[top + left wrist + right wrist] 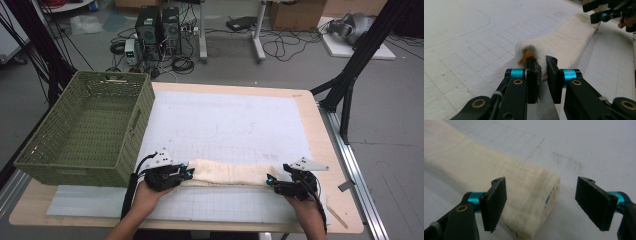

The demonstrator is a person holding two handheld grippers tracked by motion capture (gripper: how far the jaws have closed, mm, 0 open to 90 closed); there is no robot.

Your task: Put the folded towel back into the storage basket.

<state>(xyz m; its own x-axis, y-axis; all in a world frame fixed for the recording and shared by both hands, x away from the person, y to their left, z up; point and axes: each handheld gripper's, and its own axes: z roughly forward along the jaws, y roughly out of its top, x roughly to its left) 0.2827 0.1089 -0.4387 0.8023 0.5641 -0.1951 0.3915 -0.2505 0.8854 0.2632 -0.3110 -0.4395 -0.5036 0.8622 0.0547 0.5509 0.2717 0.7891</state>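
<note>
White gridded mat (pixel 225 120) covers the table, green basket (pixel 85 130) at left, folded cream towel (pixel 227 174) near my edge. Left gripper view: my left gripper (pixel 542 72) pinches the towel's end. Right gripper view: my right gripper (pixel 541 203) spread wide, straddling the other end, pads clear.

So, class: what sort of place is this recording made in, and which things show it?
Most likely a robotics lab or workshop: computer towers and loose cables on the bare floor, a gridded mat on the table, and black frame struts around it.
</note>
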